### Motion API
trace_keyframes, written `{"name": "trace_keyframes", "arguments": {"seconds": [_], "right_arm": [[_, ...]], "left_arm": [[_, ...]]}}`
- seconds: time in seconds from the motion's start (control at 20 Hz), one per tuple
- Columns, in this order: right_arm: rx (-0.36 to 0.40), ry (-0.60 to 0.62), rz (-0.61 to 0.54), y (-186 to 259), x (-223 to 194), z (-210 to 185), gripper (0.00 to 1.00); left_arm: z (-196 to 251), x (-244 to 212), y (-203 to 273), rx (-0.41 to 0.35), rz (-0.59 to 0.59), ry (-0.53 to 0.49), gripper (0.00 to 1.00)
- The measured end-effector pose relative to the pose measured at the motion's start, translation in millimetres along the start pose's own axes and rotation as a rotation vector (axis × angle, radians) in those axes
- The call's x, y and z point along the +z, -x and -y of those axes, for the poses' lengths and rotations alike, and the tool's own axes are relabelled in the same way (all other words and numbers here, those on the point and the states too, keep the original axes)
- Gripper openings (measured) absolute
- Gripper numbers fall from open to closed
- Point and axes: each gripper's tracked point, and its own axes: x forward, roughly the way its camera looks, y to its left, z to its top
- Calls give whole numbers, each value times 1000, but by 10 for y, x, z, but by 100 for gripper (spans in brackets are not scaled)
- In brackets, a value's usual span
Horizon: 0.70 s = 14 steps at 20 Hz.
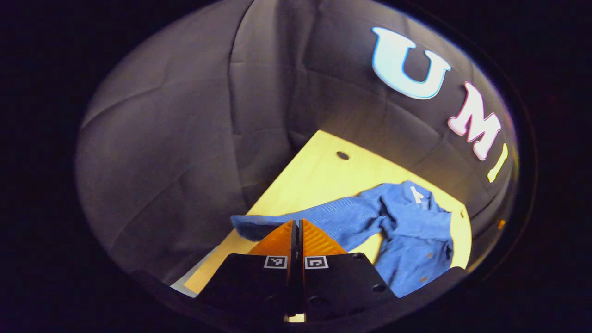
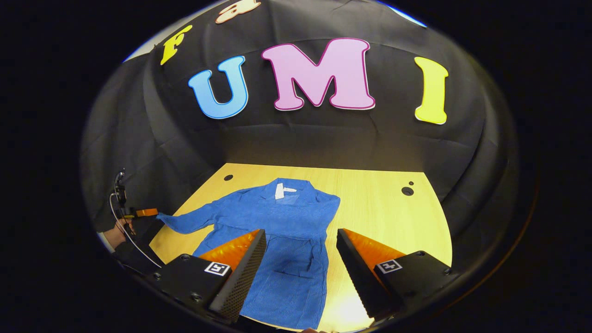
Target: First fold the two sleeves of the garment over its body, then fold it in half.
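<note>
Right now left gripper (image 1: 298, 226) jaws clenched at sleeve (image 1: 277, 219) cuff, grip unconfirmed; right gripper (image 2: 300, 249) released. Risk: cuff slips, dragging shirt (image 2: 286, 231) askew.

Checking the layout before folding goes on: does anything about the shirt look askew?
The blue shirt lies unevenly: one sleeve stretches out to the table edge, at the left gripper, while no sleeve sticks out on the other side. The body looks rumpled.
</note>
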Motion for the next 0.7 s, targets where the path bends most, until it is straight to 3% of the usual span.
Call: {"name": "trace_keyframes", "arguments": {"seconds": [0.4, 0.6, 0.7], "right_arm": [[-38, -52, 18, 237, -162, 398, 98], [-66, -99, 9, 348, -295, 640, 98], [-85, -96, -10, 323, -409, 750, 98]], "left_arm": [[1922, 803, 271, -255, 70, -192, 0], [3253, 852, 16, -381, 123, -296, 0], [3911, 611, -108, -445, 80, -335, 0]]}}
